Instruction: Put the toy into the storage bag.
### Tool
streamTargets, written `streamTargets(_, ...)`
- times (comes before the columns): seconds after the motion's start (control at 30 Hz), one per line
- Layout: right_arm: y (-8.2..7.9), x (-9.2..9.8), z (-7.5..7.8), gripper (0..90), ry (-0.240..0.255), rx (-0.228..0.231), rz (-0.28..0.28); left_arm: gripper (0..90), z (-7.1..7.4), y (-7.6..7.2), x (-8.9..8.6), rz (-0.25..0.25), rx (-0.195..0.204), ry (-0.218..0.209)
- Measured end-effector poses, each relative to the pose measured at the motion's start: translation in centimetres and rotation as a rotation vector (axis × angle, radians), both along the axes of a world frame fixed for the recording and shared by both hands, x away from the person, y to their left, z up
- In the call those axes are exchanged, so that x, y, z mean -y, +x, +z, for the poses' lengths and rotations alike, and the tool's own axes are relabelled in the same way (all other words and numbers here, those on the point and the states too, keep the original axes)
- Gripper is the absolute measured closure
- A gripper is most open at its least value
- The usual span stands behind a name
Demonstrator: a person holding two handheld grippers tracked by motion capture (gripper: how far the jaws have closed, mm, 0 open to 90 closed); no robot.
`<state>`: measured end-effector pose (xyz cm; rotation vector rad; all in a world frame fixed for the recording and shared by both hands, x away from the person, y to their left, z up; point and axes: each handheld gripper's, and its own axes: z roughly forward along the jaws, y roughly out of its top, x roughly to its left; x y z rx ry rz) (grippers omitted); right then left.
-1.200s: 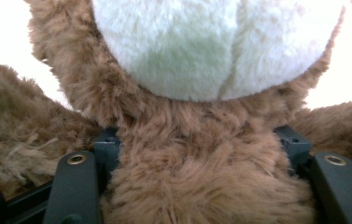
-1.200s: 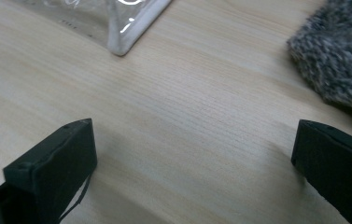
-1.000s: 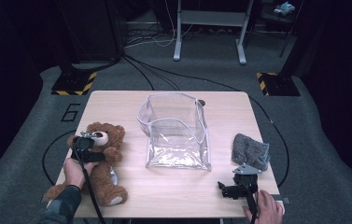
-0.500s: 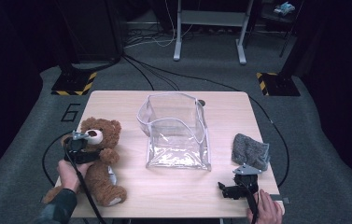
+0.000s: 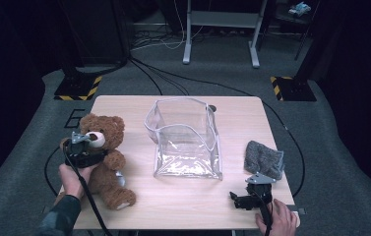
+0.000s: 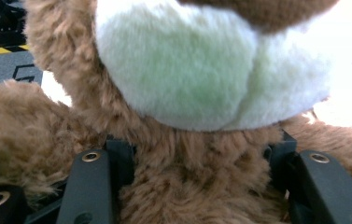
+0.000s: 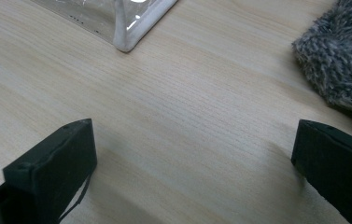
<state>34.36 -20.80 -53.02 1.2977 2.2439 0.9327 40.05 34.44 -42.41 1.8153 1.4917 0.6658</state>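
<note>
A brown teddy bear [image 5: 105, 169] with a cream muzzle sits half-raised at the table's left. My left gripper [image 5: 97, 154] is shut on its neck. In the left gripper view the black fingers [image 6: 94, 172] press into the brown fur on both sides, just under the muzzle of the teddy bear [image 6: 187, 79]. The jaws have just been closing on that fur. My right gripper [image 5: 236, 200] rests open near the front right edge. Between its jaws [image 7: 192, 154] lies only bare wood.
A clear plastic bag [image 5: 185, 140] stands open in the middle of the wooden table [image 5: 242, 123]; its corner [image 7: 131, 18] shows ahead of the right gripper. A grey fluffy cloth [image 5: 264, 158] lies at the right edge, close to the right jaw [image 7: 339, 70].
The left gripper has risen with the bear, lifting its head and upper body off the table. The right gripper has stayed put.
</note>
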Motion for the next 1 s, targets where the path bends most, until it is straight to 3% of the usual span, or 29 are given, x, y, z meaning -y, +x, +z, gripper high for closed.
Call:
streamTargets(0.4,0.0,-0.2,-0.1,0.0,0.007,0.008,-0.02,46.7,2.0,0.0,0.4,0.009,0.081,-0.027)
streamTargets(1.0,0.0,0.0,0.0,0.0,0.0,0.0,0.003,46.8,8.0,0.4,1.5,-0.007,0.176,-0.008)
